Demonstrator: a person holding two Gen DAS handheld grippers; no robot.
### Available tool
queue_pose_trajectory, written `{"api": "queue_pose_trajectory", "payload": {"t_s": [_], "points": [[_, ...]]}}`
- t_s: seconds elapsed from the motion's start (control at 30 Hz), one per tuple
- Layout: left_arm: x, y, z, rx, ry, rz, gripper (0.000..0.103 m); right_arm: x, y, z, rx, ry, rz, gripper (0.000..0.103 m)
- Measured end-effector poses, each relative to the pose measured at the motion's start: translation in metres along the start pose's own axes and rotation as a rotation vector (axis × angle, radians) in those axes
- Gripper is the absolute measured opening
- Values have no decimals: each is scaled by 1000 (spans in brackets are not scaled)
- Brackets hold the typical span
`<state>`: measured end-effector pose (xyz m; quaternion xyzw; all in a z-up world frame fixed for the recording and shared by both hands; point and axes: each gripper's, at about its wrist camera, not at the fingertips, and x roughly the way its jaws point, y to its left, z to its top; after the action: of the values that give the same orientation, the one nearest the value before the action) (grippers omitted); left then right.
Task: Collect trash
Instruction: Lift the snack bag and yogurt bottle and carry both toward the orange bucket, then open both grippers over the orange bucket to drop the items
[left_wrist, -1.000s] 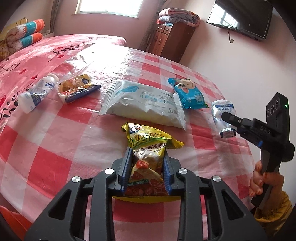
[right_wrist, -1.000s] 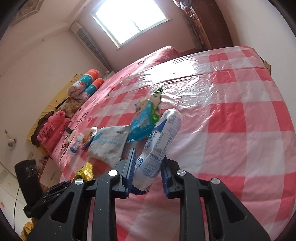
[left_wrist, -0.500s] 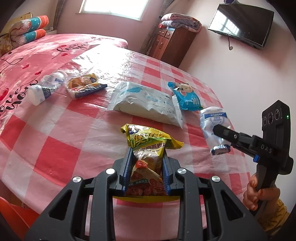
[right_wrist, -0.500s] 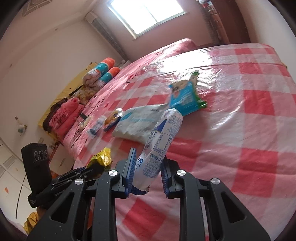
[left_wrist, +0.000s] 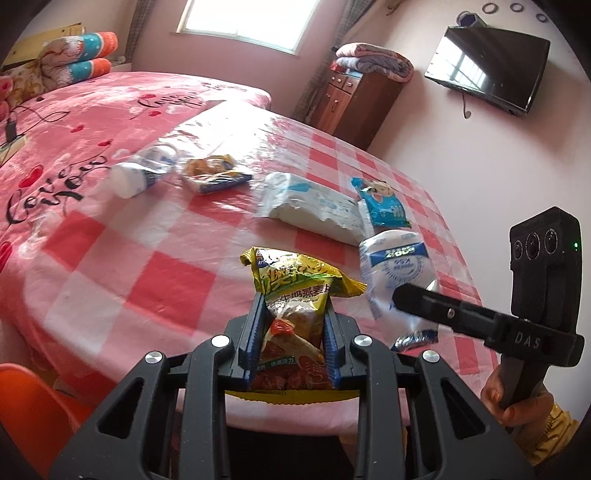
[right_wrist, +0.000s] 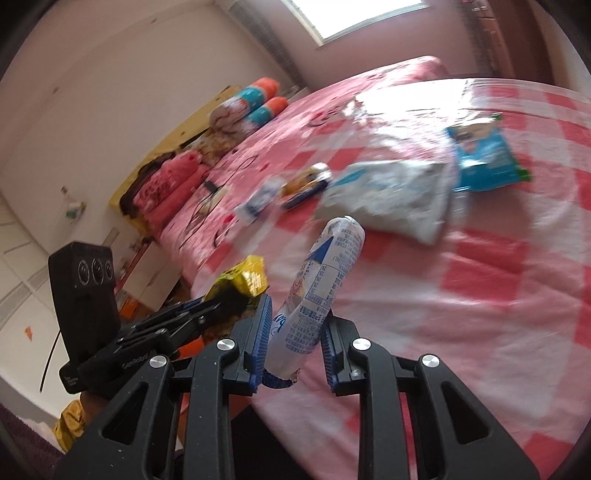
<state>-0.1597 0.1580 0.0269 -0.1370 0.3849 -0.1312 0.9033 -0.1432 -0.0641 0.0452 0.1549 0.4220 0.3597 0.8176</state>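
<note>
Pink walls and a bed (left_wrist: 110, 96) with a red-lettered cover surround a round desk (left_wrist: 155, 266) laid with a red-and-white checked cloth under clear plastic. At the near edge of the desk, a yellow snack packet (left_wrist: 293, 306) is pinched upright between the blue pads of the left tool (left_wrist: 293, 343), its crimped top fanned out above the fingers. Just beside it, toward the right edge, a white milk pouch with blue print (left_wrist: 397, 273) is clamped by the right tool (right_wrist: 291, 345) and held raised above the cloth; in the right wrist view the pouch is seen standing tilted between the pads. Farther across the desk, a large white wipes pack (left_wrist: 314, 205) is laid flat near the middle, with a blue cartoon snack bag (left_wrist: 384, 203) touching its right end. Toward the far left edge, a clear bread wrapper (left_wrist: 212, 173) is laid just beside a small white bottle (left_wrist: 142, 171) resting on its side. Beyond the desk, a wooden cabinet (left_wrist: 354, 99) topped with a folded blanket is seen below a wall-mounted television (left_wrist: 487, 68).
</note>
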Motion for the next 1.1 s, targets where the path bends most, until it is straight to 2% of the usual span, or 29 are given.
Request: {"api": "queue_pose_trajectory", "payload": {"t_s": [0.4, 0.73, 0.93, 1.1], "points": [[-58, 55, -22, -86, -44, 124, 30, 48, 75, -16, -144, 153, 127, 27], [-109, 130, -61, -232, -39, 309, 30, 93, 144, -37, -286, 284, 223, 27], [-122, 164, -85, -299, -14, 381, 30, 118, 173, -54, -345, 363, 258, 27], [-122, 181, -99, -340, 7, 405, 30, 135, 193, -65, -383, 409, 274, 27]]}}
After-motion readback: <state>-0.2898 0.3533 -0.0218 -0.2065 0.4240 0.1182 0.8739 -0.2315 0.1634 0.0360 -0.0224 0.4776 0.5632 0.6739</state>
